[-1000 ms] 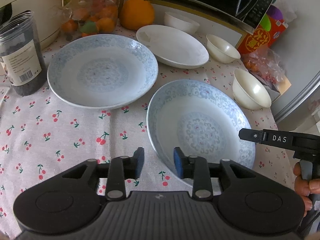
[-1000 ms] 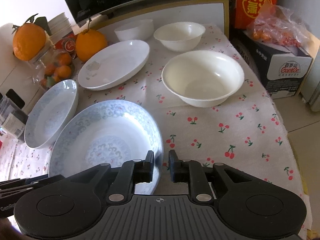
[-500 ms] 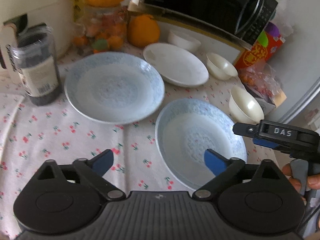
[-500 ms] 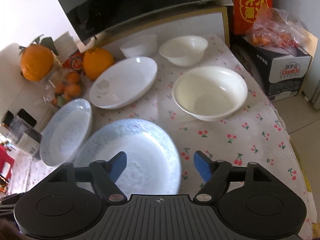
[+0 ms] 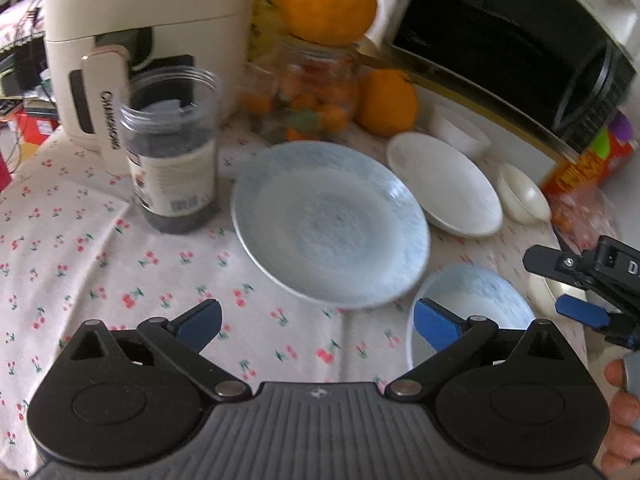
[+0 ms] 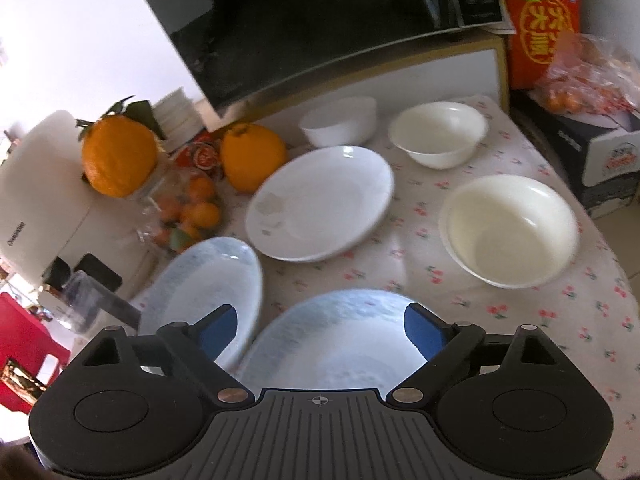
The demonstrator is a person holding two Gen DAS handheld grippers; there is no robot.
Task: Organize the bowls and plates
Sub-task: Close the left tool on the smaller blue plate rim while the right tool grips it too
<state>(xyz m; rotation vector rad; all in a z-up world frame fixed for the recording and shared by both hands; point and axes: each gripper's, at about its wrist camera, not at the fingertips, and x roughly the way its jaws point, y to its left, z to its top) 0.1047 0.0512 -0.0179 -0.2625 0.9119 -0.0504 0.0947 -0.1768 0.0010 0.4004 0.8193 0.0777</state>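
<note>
Not much readable text showing up here. The white appliance [image 5: 120,32] in the upper left of the left wrist view is showing "CHANGHONG" running down its handle. The dark jar [image 5: 172,152] beside it is carrying a label with a barcode, too blurred to read. The orange box [image 6: 540,20] in the right wrist view's upper right is displaying big yellow Chinese characters.

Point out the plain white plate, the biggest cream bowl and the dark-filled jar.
plain white plate [image 6: 320,204], right wrist view, centre of its well.
biggest cream bowl [image 6: 510,230], right wrist view, inside bottom.
dark-filled jar [image 5: 174,160], left wrist view, on its label.
</note>
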